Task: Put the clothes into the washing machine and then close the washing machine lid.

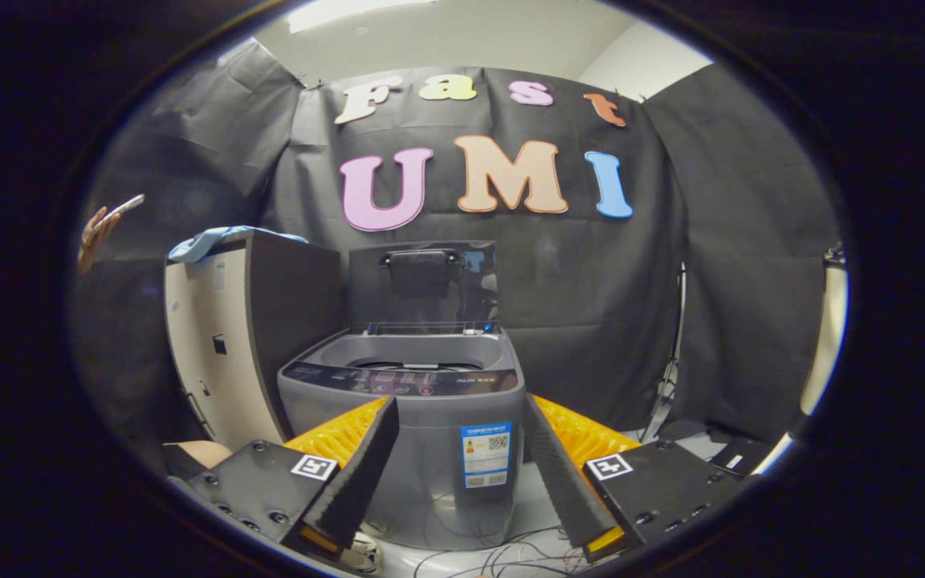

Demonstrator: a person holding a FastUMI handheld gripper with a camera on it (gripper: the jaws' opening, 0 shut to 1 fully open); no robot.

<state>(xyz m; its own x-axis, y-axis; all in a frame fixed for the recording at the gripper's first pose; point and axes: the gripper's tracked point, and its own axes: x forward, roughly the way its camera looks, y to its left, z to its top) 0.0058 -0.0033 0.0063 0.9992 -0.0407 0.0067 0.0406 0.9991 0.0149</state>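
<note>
**Gripper view: washing machine, lid raised, gripper empty**

Gripper view, single frame.

- Gripper (462,449): fingers spread wide apart, nothing between them, touching nothing. Held low in front of the machine, aimed at its front panel.
- Washing machine (422,449): grey top-loader, standing on the floor just beyond the fingers and framed between them. Control strip runs along the front of its top. A label sits on the front panel.
- Lid (424,285): raised, standing roughly upright at the back of the machine, handle near its upper edge. Tub opening below it exposed; contents of the tub cannot be made out.
- Clothes (213,241): light blue fabric, lying on top of a tall cabinet (218,345) just beside the machine on the left, well beyond the fingers.
- Hand (97,233): a person's hand, raised further left of the cabinet, holding a thin flat object.
- Cables (511,554): loose on the floor at the machine's base.
</note>
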